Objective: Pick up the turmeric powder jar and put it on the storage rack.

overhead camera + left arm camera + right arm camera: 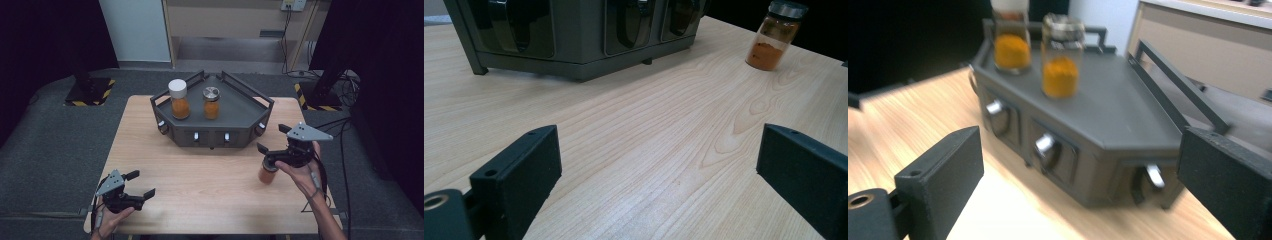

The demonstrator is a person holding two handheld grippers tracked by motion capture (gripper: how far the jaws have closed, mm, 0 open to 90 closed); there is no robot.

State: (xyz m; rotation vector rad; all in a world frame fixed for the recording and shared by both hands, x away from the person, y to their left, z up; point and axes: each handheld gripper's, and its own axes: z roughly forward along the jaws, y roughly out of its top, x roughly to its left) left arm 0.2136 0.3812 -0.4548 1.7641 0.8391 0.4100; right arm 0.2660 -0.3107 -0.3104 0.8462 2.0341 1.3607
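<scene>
High view: I hold my right claw (271,138) over the right side of the wooden tabletop (210,190), just in front of the dark grey rack (235,117). Its jaws stand wide apart, and its own view shows nothing between them. A small jar of orange powder (267,172) stands on the tabletop right under this claw; whether the jaw tips touch it I cannot tell from above.

Left gripper view: the same jar (774,37), with a metal-coloured lid, stands upright and alone on the wood at the upper right, beyond the rack's (574,50) front corner. My left claw (659,165) sits low over the near left part of the tabletop, jaws spread, bare wood between them.

High view: the left claw (136,184) lies near the front left edge, well apart from the jar and the rack.

Right gripper view (blurred): the rack's (1128,115) flat top carries two more jars of orange powder, a white-lidded jar (1010,45) at the back left and a metal-lidded jar (1061,57) just beside it. Three silver knobs (1044,143) line the rack's front. A raised rail (1173,85) runs along its right edge.
</scene>
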